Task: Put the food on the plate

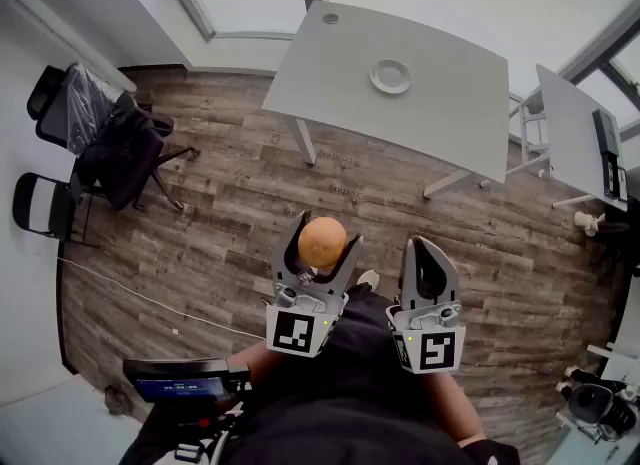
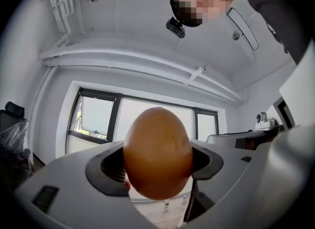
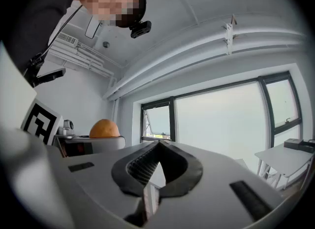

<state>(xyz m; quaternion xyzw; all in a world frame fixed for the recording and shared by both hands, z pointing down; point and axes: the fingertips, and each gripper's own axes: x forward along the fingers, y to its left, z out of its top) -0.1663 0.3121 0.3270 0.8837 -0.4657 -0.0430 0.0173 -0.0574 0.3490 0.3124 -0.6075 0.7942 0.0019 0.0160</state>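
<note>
My left gripper (image 1: 321,244) is shut on an orange-brown egg-shaped food item (image 1: 322,242), held out over the wooden floor. In the left gripper view the egg (image 2: 157,153) fills the space between the two grey jaws, which point up toward the windows. My right gripper (image 1: 429,274) hangs beside it, shut with nothing in it; its jaws meet at the tips (image 3: 157,147). The same egg (image 3: 104,128) shows at the left in the right gripper view. A small white plate (image 1: 390,76) lies on the white table (image 1: 440,103) some way ahead.
A second white table (image 1: 570,138) stands to the right. Black chairs draped with dark clothing (image 1: 115,138) sit at the left wall. A handheld device with a lit screen (image 1: 185,383) is at my lower left. Wooden floor (image 1: 230,223) lies between me and the table.
</note>
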